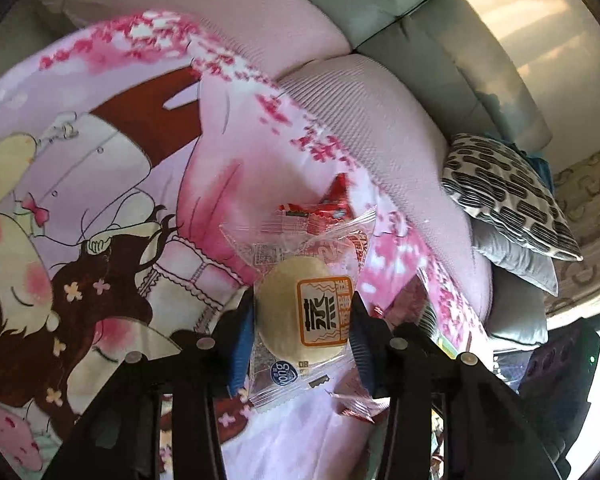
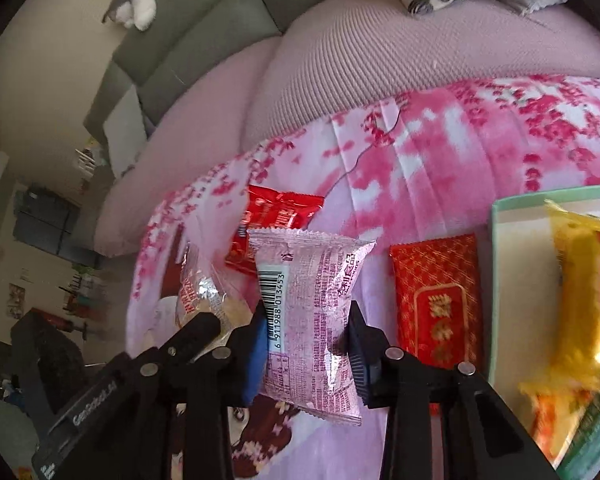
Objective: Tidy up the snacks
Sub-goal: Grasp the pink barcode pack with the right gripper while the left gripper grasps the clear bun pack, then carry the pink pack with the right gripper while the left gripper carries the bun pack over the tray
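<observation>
- Pastry (image 1: 300, 312) in clear wrapper sits pinched in the left gripper (image 1: 302, 316), above the printed blanket (image 1: 100, 160).
- Pink snack packet (image 2: 308, 316) sits clamped in the right gripper (image 2: 308, 320).
- Green tray (image 2: 512, 280) lies right; advise carrying both level, without crushing.

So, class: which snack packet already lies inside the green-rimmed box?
The yellow packet, alone inside the box; the red ones lie outside it on the blanket.
</observation>
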